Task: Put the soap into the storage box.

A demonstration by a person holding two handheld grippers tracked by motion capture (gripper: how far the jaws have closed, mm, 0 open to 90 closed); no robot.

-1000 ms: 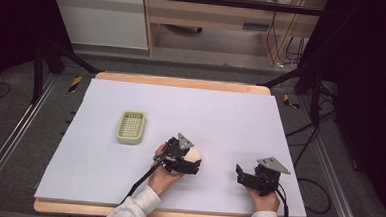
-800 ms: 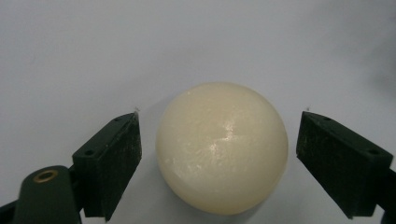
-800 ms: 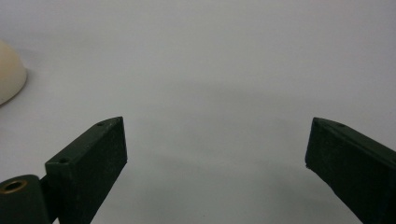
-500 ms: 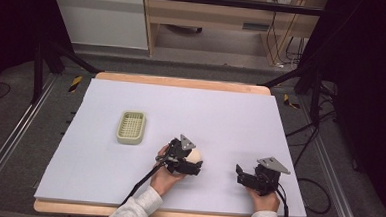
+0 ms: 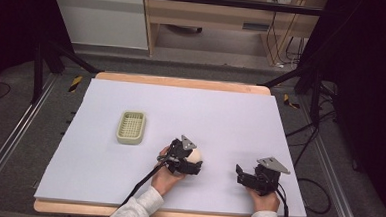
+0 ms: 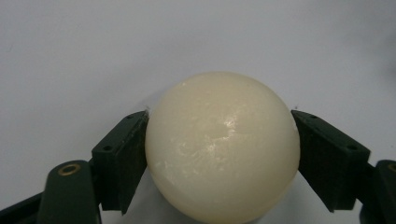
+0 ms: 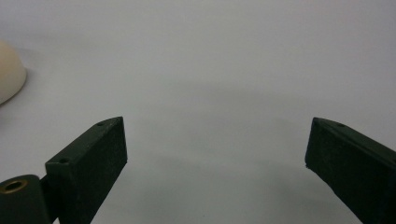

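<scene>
Left gripper view shows left tongs (image 6: 219, 154) clamped on the cream ball (image 6: 222, 147), basket (image 5: 131, 127) lying upper left in the high view; right tongs (image 7: 215, 163) apart, idle.

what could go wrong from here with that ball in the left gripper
1. The cream ball is round and glossy, and the left gripper clamps it by two flat pads at its sides; it could squirt out if the squeeze shifts.
2. If it drops on the flat table, nothing nearby would stop it rolling; the green basket sits apart to the left.
3. The right gripper is open beside it, so a careless swing could knock the ball.
</scene>
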